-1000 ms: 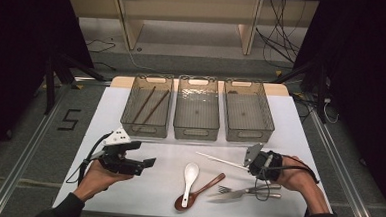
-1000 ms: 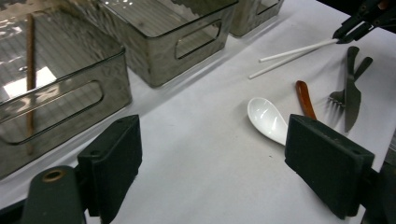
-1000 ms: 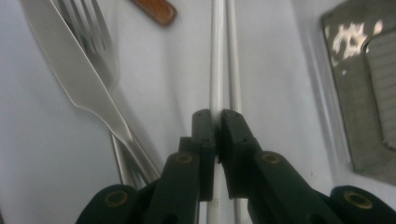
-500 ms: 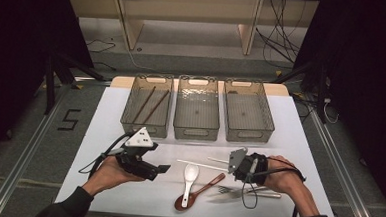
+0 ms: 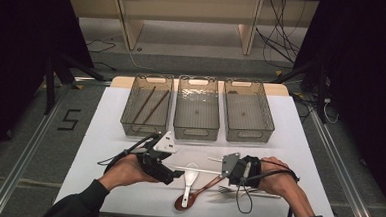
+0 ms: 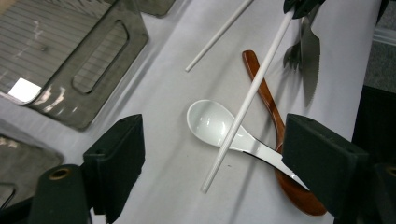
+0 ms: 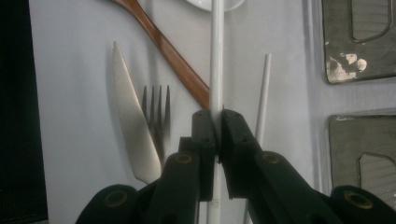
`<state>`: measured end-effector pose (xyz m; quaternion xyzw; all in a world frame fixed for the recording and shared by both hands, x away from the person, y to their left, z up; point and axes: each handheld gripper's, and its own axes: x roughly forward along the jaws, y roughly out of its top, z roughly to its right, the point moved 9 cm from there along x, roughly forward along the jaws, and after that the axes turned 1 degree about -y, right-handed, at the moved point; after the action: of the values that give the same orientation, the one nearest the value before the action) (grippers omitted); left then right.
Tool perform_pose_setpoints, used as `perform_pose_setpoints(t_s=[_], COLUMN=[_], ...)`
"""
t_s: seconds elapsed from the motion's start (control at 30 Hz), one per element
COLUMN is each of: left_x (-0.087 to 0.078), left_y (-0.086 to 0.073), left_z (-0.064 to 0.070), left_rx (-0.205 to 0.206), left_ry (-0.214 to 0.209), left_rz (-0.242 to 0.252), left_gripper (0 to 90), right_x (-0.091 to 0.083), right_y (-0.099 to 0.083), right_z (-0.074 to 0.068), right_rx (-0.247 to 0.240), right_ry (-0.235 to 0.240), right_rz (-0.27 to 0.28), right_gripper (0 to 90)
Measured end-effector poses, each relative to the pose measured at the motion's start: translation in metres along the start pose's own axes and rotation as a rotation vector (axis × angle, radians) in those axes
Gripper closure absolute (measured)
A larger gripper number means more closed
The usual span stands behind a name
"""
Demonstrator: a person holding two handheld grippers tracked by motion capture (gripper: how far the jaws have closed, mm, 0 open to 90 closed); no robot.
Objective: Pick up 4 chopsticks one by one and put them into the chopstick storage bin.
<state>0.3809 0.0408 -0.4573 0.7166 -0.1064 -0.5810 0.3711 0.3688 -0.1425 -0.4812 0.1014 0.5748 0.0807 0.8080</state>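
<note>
Right tongs (image 7: 216,122) clamped on white chopstick (image 7: 216,56), held level above spoon (image 6: 210,122) near desk (image 5: 105,119) front; left tongs (image 6: 212,154) apart, facing its free end; handover likely; next, left closes on stick.

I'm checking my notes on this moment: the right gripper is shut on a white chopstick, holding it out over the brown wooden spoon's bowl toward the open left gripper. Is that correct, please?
Not quite. The right gripper is shut on the white chopstick, and the left gripper is open, but the chopstick crosses over the white spoon, not the wooden spoon's bowl. The left gripper view shows this.
</note>
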Motion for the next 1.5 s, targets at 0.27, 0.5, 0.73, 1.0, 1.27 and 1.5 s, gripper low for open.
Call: perform_pose_setpoints(t_s=[0.27,0.5,0.73,1.0,1.27,1.5], left_x=[0.012,0.021,0.027,0.028,0.03,0.03], left_y=[0.005,-0.001,-0.006,-0.009,-0.011,-0.014], left_z=[0.009,0.014,0.016,0.02,0.022,0.024], left_rx=[0.074,0.118,0.136,0.165,0.172,0.185], left_ry=[-0.016,-0.044,-0.059,-0.076,-0.096,-0.115], left_rz=[-0.045,-0.116,-0.148,-0.177,-0.185,-0.194], left_gripper=[27.0,37.1,49.5,66.1,75.8,79.6], right_x=[-0.001,-0.001,-0.001,0.0,0.0,-0.001], right_y=[0.003,0.008,0.011,0.011,0.013,0.014], right_z=[-0.002,-0.005,-0.006,-0.007,-0.009,-0.01], right_rx=[-0.016,-0.03,-0.039,-0.051,-0.057,-0.067], right_ry=[0.003,0.001,-0.002,0.0,0.006,0.005], right_rz=[0.003,0.011,0.01,0.008,0.011,0.012], right_gripper=[85.2,85.2,85.1,85.1,85.1,85.1])
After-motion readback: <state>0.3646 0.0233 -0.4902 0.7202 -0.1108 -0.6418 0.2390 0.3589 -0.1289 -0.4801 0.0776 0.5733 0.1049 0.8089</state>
